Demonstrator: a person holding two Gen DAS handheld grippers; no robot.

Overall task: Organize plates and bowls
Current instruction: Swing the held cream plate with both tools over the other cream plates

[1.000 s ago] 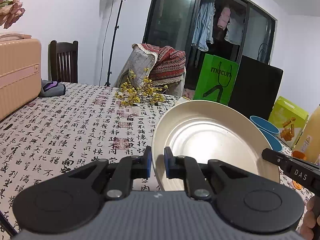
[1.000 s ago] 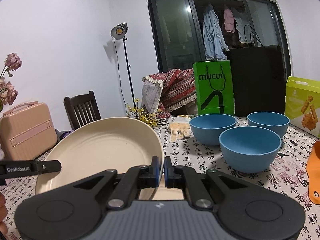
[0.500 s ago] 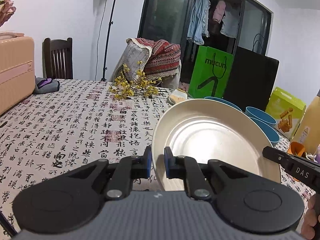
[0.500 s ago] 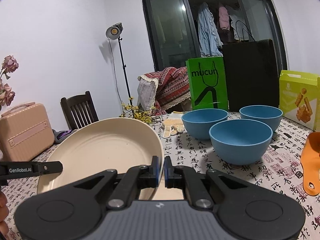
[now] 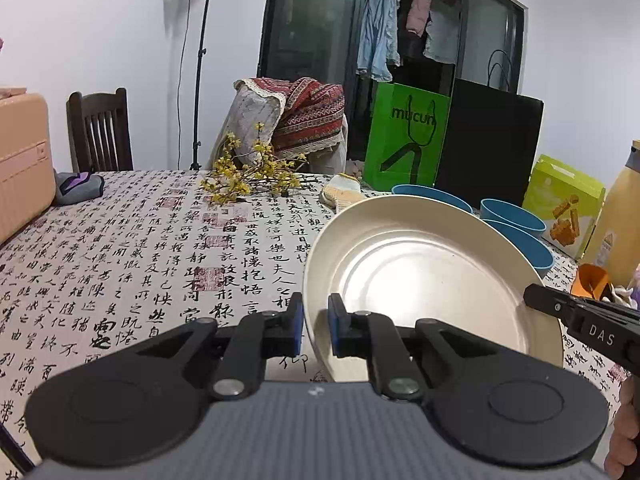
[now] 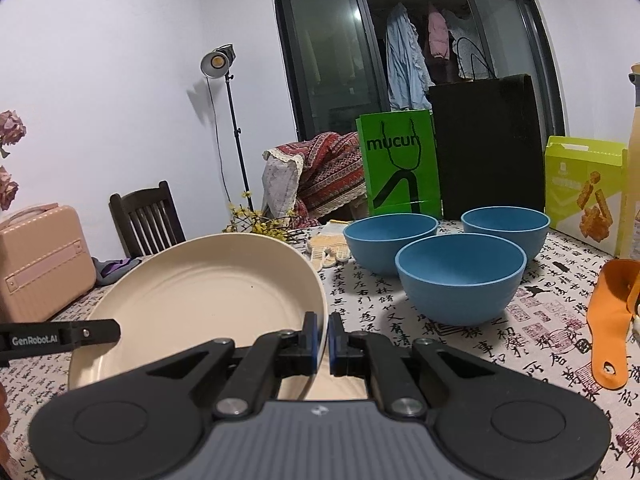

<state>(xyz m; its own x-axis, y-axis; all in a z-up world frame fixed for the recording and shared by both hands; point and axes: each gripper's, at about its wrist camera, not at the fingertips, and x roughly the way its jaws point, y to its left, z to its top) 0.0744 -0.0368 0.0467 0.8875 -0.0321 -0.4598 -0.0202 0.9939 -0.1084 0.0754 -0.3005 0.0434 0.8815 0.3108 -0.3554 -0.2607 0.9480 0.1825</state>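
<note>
A cream plate (image 5: 420, 276) hangs tilted above the table, held from both sides. My left gripper (image 5: 315, 326) is shut on its left rim. My right gripper (image 6: 323, 338) is shut on the right rim of the same cream plate (image 6: 208, 304). The other gripper's fingers show at each view's edge: the right fingers (image 5: 580, 320) and the left fingers (image 6: 60, 334). Three blue bowls sit on the table to the right: a near one (image 6: 460, 276), a back left one (image 6: 390, 240) and a back right one (image 6: 506, 228).
The table (image 5: 140, 248) has a cloth printed with black characters. Yellow flowers (image 5: 252, 180), a glove (image 6: 328, 248), a green bag (image 6: 400, 168), a black bag (image 6: 488, 148), a snack box (image 6: 584, 188), an orange tool (image 6: 612, 312) and a pink suitcase (image 6: 40, 256) stand around it.
Both grippers have carried the plate a little lower and toward the bowls. Their grip on the rims has not changed.
</note>
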